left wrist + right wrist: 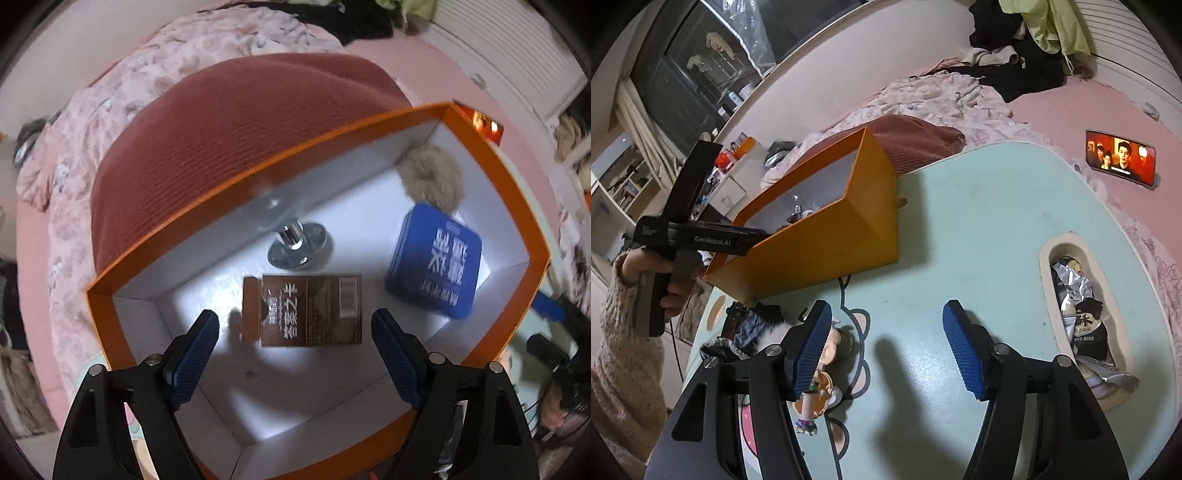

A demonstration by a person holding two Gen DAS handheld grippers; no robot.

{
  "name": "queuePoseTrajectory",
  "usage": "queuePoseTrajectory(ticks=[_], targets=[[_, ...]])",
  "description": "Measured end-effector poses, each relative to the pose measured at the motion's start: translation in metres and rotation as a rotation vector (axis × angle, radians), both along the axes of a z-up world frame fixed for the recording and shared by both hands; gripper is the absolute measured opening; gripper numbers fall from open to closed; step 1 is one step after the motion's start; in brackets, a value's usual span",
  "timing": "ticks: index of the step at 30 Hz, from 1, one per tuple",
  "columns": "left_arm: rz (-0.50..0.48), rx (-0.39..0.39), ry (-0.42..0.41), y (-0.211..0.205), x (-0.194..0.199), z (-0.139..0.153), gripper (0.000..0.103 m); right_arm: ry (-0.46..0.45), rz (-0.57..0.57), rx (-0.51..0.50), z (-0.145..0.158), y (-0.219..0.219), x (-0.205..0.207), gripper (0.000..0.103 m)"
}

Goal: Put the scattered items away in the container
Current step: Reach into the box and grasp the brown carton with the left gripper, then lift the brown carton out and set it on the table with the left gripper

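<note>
A: Four items in the orange box (491, 173) already: brown card pack (306, 310) flat on the white floor, blue tin (436, 262) to its right leaning up on something pale, grey fluffy scrunchie (432, 177) in the far right corner, shiny metal disc with a post (297, 242) near the far wall

B: Left gripper (295, 350)?

A: Above the box interior, jaws spread wide, nothing between the pads, brown pack shows in the gap below

B: Box location?

A: On the mint-green table (979, 229), far left part, up against a rust-red cushion (229, 136) on the bed behind. In the right wrist view the left hand (653, 280) holds its tool at the box's near left corner

B: Right gripper (886, 347)?

A: Jaws wide apart, empty, over bare tabletop. Small figurine (816, 391) lying just behind its left finger (809, 354), partly hidden. Dark bundle with white fluff (753, 332) left of that, near the table edge

B: Other stuff?

A: Oval slot in the table on the right with snack bags (1078, 317) stuffed in. Phone (1121, 158) playing video on the pink bedsheet beyond the table
</note>
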State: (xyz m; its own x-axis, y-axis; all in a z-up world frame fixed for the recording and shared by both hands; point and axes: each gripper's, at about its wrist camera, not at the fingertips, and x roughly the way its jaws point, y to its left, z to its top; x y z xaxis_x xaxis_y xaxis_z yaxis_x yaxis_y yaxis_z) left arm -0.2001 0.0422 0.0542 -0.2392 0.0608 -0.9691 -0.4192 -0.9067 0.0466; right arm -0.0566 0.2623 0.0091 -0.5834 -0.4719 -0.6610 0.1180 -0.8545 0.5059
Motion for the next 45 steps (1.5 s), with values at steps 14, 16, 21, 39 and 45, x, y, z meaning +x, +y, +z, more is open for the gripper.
queuePoseTrajectory(ticks=[14, 16, 21, 39, 45], targets=[[-0.014, 0.06, 0.017, -0.01, 0.004, 0.014, 0.015, 0.002, 0.001, -0.014, -0.002, 0.001, 0.0, 0.064], [0.0, 0.085, 0.015, -0.013, 0.0, 0.02, 0.027, 0.002, 0.001, -0.016, -0.002, 0.001, 0.0, 0.064], [0.008, 0.152, -0.015, -0.011, -0.011, 0.027, 0.068, 0.002, 0.002, -0.021, -0.002, 0.002, 0.0, 0.064], [-0.026, 0.093, -0.031, 0.009, -0.012, 0.0, 0.038, 0.001, 0.002, -0.059, -0.003, 0.007, 0.0, 0.065], [-0.011, 0.313, 0.11, -0.015, 0.02, 0.059, 0.039, 0.001, 0.003, -0.06, -0.003, 0.006, 0.001, 0.065]])
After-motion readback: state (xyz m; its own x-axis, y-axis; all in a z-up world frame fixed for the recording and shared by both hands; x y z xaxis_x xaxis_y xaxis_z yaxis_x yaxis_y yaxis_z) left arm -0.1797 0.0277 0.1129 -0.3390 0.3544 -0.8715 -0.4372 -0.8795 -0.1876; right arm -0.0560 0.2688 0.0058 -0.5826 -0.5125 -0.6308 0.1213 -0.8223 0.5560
